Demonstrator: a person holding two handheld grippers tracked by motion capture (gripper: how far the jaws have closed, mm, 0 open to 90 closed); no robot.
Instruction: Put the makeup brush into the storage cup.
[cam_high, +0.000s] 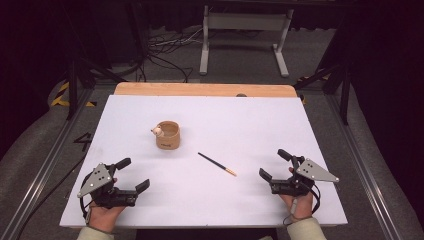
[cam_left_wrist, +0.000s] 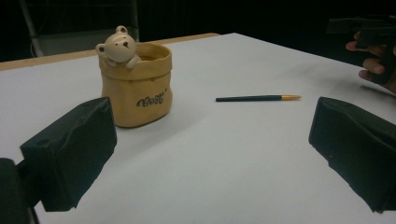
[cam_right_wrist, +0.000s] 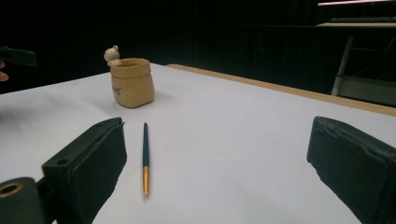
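White table (cam_high: 300, 130) is sitting under my two grippers. I am holding left gripper (cam_high: 136, 174) and right gripper (cam_high: 272, 164) wide open, gripping nothing. Pen (cam_high: 217, 164) is lying just ahead of right gripper, pot (cam_high: 168, 135) farther off. Nothing is started, I think.

both grippers (cam_high: 134, 173) (cam_high: 274, 164) wide apart, empty

On the white bench (cam_high: 210, 200), a tan sack-shaped pot with a small bear figure (cam_high: 167, 134) stands left of centre. A dark pen with a gold tip (cam_high: 217, 164) lies nearer the front edge. The left tool (cam_high: 136, 174) and right tool (cam_high: 274, 164) rest agape near the front corners.
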